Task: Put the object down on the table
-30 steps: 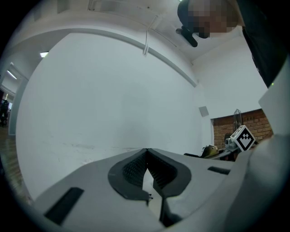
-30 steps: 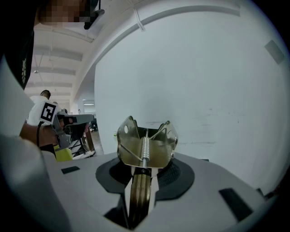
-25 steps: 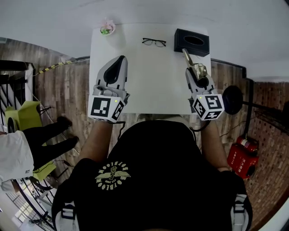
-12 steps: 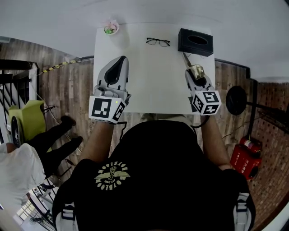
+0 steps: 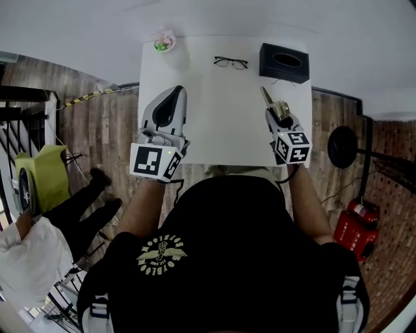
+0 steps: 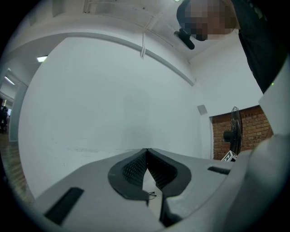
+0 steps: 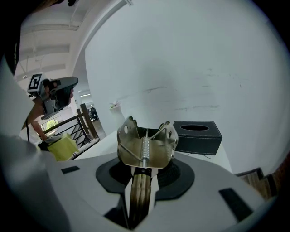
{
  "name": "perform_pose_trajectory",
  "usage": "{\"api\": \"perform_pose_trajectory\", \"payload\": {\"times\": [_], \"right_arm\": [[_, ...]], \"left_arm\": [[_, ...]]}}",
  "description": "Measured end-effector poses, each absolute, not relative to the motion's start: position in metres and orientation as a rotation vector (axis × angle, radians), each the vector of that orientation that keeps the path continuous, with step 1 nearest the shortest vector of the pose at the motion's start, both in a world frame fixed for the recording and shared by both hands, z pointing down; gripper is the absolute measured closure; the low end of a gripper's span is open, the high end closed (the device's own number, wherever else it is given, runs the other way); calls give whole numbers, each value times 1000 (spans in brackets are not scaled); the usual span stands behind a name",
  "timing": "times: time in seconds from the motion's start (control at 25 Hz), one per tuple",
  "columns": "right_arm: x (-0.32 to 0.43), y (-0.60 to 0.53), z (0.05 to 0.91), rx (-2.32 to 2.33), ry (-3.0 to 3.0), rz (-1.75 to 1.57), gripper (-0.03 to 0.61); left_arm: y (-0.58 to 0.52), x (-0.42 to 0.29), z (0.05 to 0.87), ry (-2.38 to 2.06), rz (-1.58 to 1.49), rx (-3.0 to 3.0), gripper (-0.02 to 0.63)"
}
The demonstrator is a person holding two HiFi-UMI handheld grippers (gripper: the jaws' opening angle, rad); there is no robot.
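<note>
You are working in what is looking like a loft-style studio or office. A white table (image 5: 221, 123) is sitting against a bare white wall (image 5: 208, 19) at your twelve o'clock, carrying desk things: glasses (image 5: 230, 62), a black tissue box (image 5: 284, 62) and a small potted plant (image 5: 164, 43). Plank flooring (image 5: 104, 123) is running beneath. A brick wall (image 5: 396, 195) is showing at three o'clock, where a red fire extinguisher (image 5: 354, 224) is standing, with a pedestal fan (image 5: 342, 146) at two. A black metal railing (image 5: 19, 94) is running past at ten, and a bystander (image 5: 78, 214) is standing at nine.

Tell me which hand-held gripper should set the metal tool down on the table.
Right. The right hand-held gripper is shut on the metal tool, over the white table. The left hand-held gripper is shut with nothing between its jaws.
</note>
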State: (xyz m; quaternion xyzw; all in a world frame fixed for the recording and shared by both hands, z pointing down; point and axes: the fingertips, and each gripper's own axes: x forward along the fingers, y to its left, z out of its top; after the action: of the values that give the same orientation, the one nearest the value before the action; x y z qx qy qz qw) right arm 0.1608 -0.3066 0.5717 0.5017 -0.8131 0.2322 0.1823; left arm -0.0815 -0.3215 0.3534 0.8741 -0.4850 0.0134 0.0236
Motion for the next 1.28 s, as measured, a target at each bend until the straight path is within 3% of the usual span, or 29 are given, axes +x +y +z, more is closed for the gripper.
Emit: {"api": "perform_pose_trajectory", "payload": {"times": [1.28], "right_arm": [[136, -287, 695, 1276, -2135, 907, 462]], "left_arm": [[-315, -112, 357, -1538, 42, 2680, 606]]}}
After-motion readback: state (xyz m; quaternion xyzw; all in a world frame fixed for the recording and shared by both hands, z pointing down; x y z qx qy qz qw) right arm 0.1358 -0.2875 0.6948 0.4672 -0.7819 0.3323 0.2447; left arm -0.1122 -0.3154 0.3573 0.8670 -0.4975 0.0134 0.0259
